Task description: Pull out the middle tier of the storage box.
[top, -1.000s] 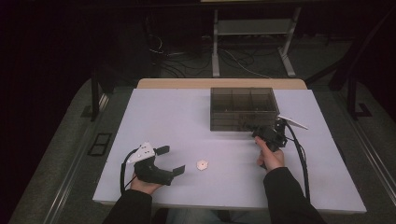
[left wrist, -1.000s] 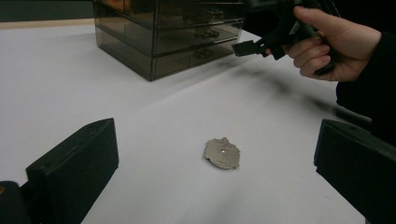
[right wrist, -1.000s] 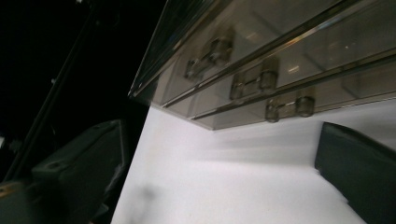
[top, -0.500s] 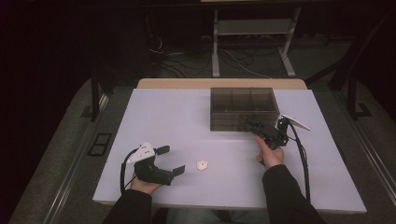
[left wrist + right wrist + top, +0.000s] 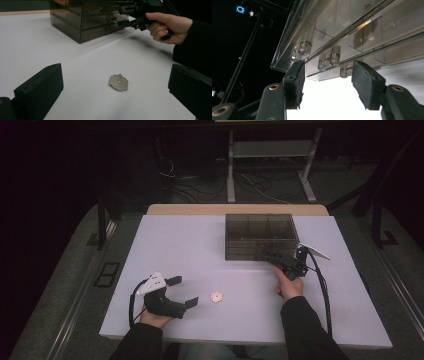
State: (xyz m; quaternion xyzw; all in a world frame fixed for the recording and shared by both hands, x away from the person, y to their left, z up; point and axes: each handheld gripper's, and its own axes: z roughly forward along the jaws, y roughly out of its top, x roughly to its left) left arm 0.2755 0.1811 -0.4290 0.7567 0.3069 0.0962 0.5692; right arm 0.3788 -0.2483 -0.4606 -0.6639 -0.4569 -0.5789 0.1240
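A small pale scalloped disc (image 5: pixel 216 296) lies flat on the white table (image 5: pixel 200 245). My left gripper (image 5: pixel 182 291) rests just left of it, open, jaws pointing at it. In the left gripper view the disc (image 5: pixel 118 82) lies a little beyond the gap between the wide-apart jaws of that gripper (image 5: pixel 115 72). A smoky clear drawer box (image 5: pixel 260 236) stands at the back right. My right gripper (image 5: pixel 280 261) is up against its lower front right, open. In the right gripper view that gripper (image 5: pixel 328 75) has its jaws either side of a clear drawer handle (image 5: pixel 332 58), apart from it.
The box's drawers (image 5: pixel 100 22) look shut, with small parts dimly visible inside. A cable (image 5: pixel 324 295) trails from the right gripper along the table's right side. A metal stand (image 5: pixel 270 150) and floor cables lie beyond the far edge.
The right gripper has edged slightly up toward the box front. The left gripper and the disc have stayed put.
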